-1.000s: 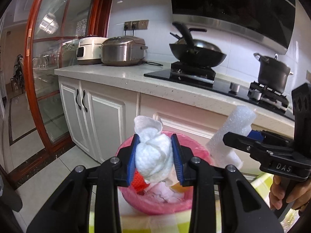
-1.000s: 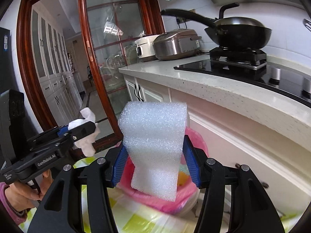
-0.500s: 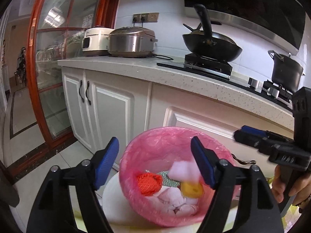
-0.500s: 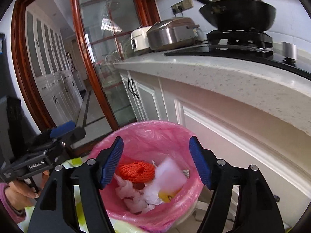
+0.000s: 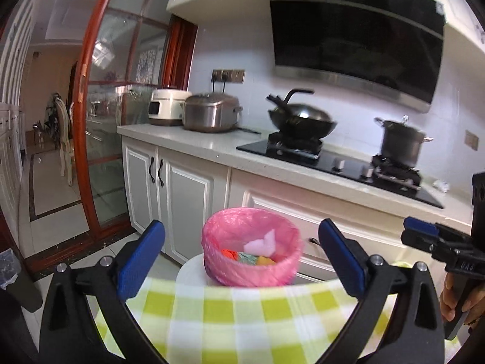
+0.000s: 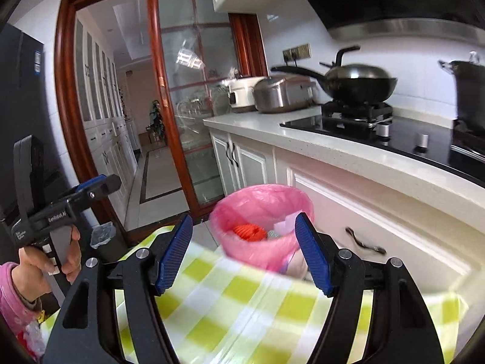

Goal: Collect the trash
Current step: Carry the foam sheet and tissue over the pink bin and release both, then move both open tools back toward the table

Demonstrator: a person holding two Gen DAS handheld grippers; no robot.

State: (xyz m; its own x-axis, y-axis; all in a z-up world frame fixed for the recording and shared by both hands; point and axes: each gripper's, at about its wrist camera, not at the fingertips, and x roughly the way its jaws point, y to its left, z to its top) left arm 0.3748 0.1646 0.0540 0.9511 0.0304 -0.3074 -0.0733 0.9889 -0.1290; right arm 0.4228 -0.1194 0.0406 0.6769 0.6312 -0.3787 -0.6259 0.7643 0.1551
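A bin lined with a pink bag [image 5: 251, 248] stands just past the edge of a table with a green checked cloth [image 5: 242, 318]. In it lie a pale foam piece [image 5: 263, 244], an orange net [image 5: 229, 253] and other scraps. My left gripper [image 5: 242, 261] is open and empty, above the table, short of the bin. My right gripper [image 6: 244, 257] is open and empty, with the bin [image 6: 260, 212] just beyond its fingers. The orange net [image 6: 247, 231] shows inside. Each gripper also shows in the other's view, the right one [image 5: 436, 239] and the left one [image 6: 88, 189].
A white kitchen counter [image 5: 212, 148] with cabinets runs behind the bin. On it stand two rice cookers [image 5: 209, 115], a wok [image 5: 303, 121] and a pot [image 5: 400, 142] on a black hob. A red-framed glass door [image 5: 100, 121] is to the left.
Both grippers opened and dropped the white tissue wad and the foam block into the bin. Both then drew back and up, so the bin now looks smaller and farther.
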